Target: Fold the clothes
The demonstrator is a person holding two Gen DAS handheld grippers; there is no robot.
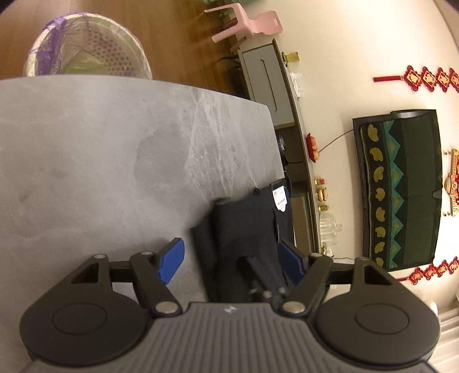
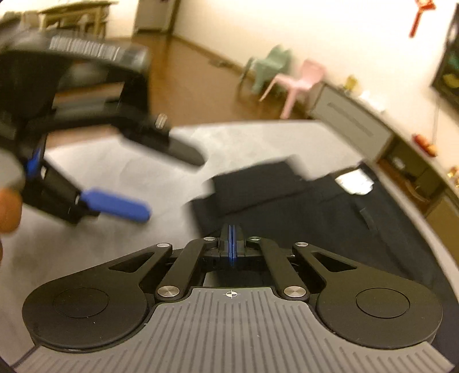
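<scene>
A dark navy garment [image 1: 243, 226], folded, with a white label [image 1: 279, 198], lies at the right edge of the grey marble table [image 1: 100, 157]. My left gripper [image 1: 231, 249] is open and straddles the near end of the garment. Its left blue pad [image 1: 172, 259] stands clear of the cloth; its right pad [image 1: 291, 262] sits at the cloth's edge. In the right wrist view the right gripper [image 2: 232, 231] is shut, pads together, low over the garment [image 2: 287, 200]. Nothing shows between its pads. The left gripper [image 2: 172, 186] appears blurred at the left, open, held by a hand [image 2: 8, 209].
A perforated waste bin [image 1: 94, 51] with a purple liner stands beyond the table's far edge. A pink chair [image 1: 246, 25], a grey low cabinet [image 1: 266, 83] and a cloth-covered screen [image 1: 401, 189] line the wall to the right. A green chair [image 2: 272, 66] stands beside the pink one.
</scene>
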